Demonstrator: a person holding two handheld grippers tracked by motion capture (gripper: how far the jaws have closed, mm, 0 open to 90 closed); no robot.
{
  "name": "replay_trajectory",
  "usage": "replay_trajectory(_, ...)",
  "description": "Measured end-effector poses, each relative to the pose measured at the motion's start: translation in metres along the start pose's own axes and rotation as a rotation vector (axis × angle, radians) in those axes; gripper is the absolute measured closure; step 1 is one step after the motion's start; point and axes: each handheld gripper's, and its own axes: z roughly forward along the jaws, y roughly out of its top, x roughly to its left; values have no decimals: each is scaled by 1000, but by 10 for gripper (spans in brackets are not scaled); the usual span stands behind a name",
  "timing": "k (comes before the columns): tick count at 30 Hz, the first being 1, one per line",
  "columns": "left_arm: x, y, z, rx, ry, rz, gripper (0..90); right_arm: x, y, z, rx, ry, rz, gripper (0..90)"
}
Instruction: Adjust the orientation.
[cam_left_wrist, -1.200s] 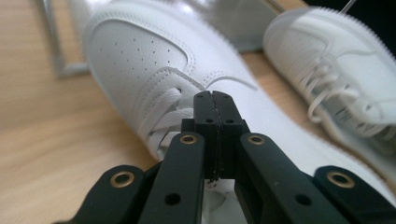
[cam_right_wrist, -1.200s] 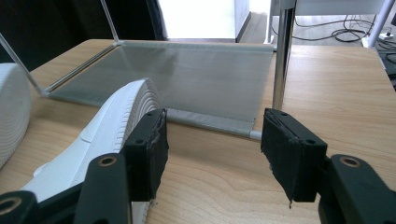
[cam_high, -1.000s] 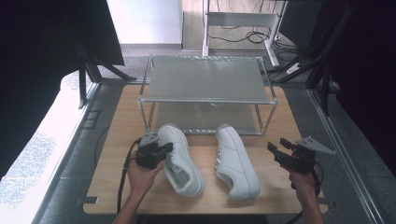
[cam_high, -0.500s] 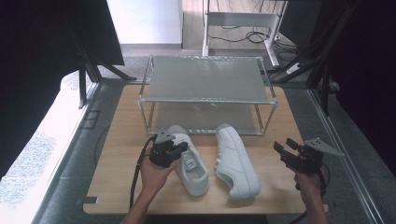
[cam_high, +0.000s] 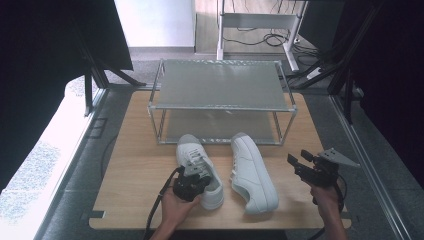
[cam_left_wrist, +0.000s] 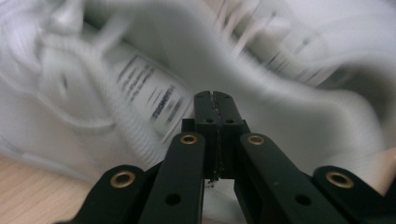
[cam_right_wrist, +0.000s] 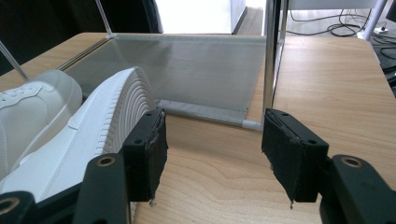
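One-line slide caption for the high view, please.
Left gripper shut at the left shoe's opening, right gripper open beside the right shoe, rack behind.

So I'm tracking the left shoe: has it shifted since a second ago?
Yes. The left shoe has swung its heel toward the right shoe, and its toe now sits nearer the rack.

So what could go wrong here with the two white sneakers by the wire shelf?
The left gripper is shut at the left white lace-up sneaker, apparently pinching little, so the shoe might slip. The right white sneaker lies on its side beside it and could get knocked. The right gripper hangs open.
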Motion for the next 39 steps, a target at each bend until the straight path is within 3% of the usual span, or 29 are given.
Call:
replay_trajectory(3,-4,1,-2,15,36,31,900,-1,-2,2,8,-2,3,412)
replay_trajectory(6,-1,-1,-4,12,19,8,900,-1,-3,3,15,3,11,411)
replay_trajectory(8,1,-3,-6,16,14,7,900,-2,-2,2,13,36,40,411)
replay_trajectory(11,1,-7,-11,32,41,48,900,-2,-3,1,7,92,75,408)
replay_trajectory(14,2,-9,-17,47,51,58,900,-1,-4,1,5,86,68,408)
replay_trajectory(16,5,-12,-20,51,48,55,900,0,-5,1,-3,86,70,409)
replay_trajectory(21,19,-15,-30,61,-12,30,900,6,-7,3,0,90,86,410)
replay_trajectory(24,29,-16,-37,80,32,28,900,8,-6,3,-13,126,124,410)
replay_trajectory(27,48,-20,-48,82,-11,-36,900,16,-5,5,-4,114,90,410)
replay_trajectory(29,49,-20,-49,85,-23,-38,900,17,-5,6,0,121,89,411)
replay_trajectory(30,49,-21,-49,76,-36,-38,900,19,-5,8,0,122,90,411)
replay_trajectory(33,43,-20,-50,63,-14,-10,900,22,-6,13,7,119,75,412)
replay_trajectory(34,42,-19,-54,44,-24,-15,898,22,-6,13,5,118,69,412)
replay_trajectory(35,42,-18,-57,25,-37,-25,880,24,-5,13,2,115,58,414)
replay_trajectory(37,40,-13,-68,-46,-115,-38,864,26,-5,12,-2,116,45,414)
replay_trajectory(39,40,-9,-76,-82,-131,-39,816,30,-4,9,-4,107,19,420)
